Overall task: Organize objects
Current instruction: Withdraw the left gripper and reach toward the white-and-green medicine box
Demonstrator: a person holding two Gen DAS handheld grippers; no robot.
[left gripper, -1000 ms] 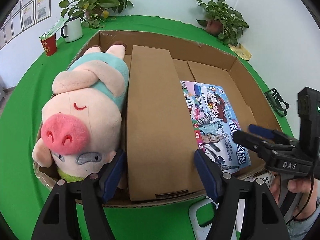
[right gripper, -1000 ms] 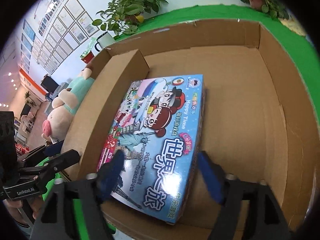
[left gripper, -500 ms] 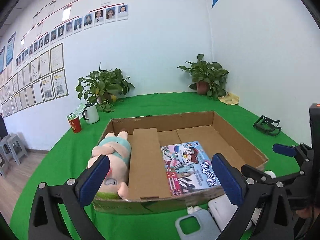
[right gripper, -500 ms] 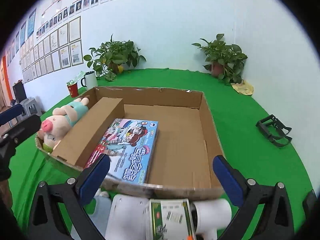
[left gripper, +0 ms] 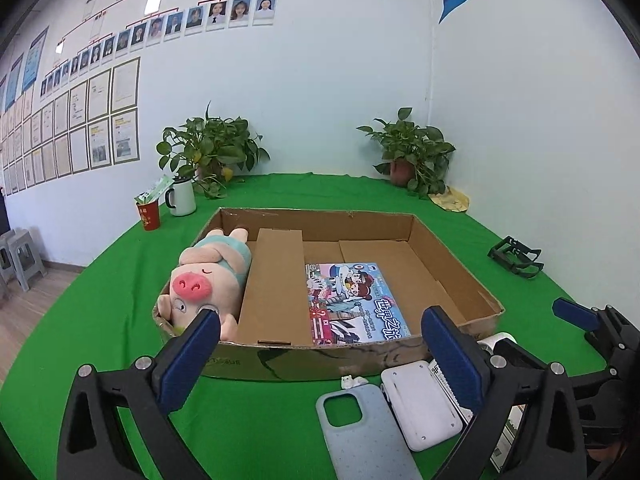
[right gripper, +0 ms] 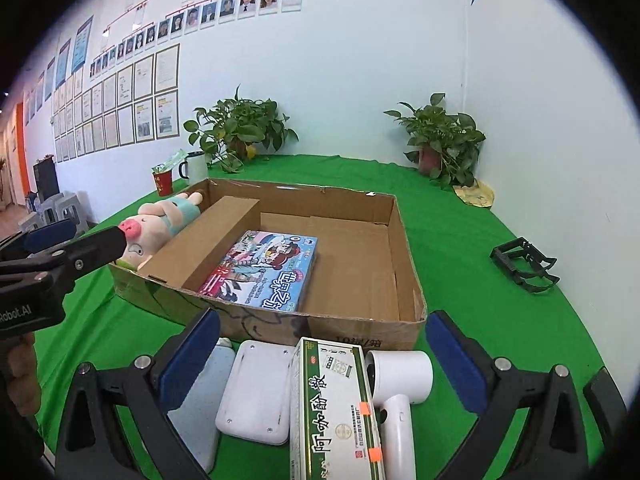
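Grippers: left gripper [left gripper: 320, 354] closing slightly from wide, nothing between; right gripper [right gripper: 322, 354] spread wide, holding nothing.
Left to pack: phone case [left gripper: 362, 428], white device [right gripper: 256, 394], medicine box [right gripper: 334, 412], hair dryer [right gripper: 400, 384], just before the box.
Packed: game box [right gripper: 262, 272], plush pig [left gripper: 206, 272] in cardboard box [right gripper: 408, 248].

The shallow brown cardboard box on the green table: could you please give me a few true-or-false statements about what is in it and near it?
1. The pink plush pig lies in the shallow brown cardboard box's left compartment. True.
2. The colourful flat game box stands upright. False: it lies flat on the box floor.
3. The white hair dryer lies outside the box. True.
4. The right hand-held gripper holds the green-and-white carton. False: its jaws are open and hold nothing.
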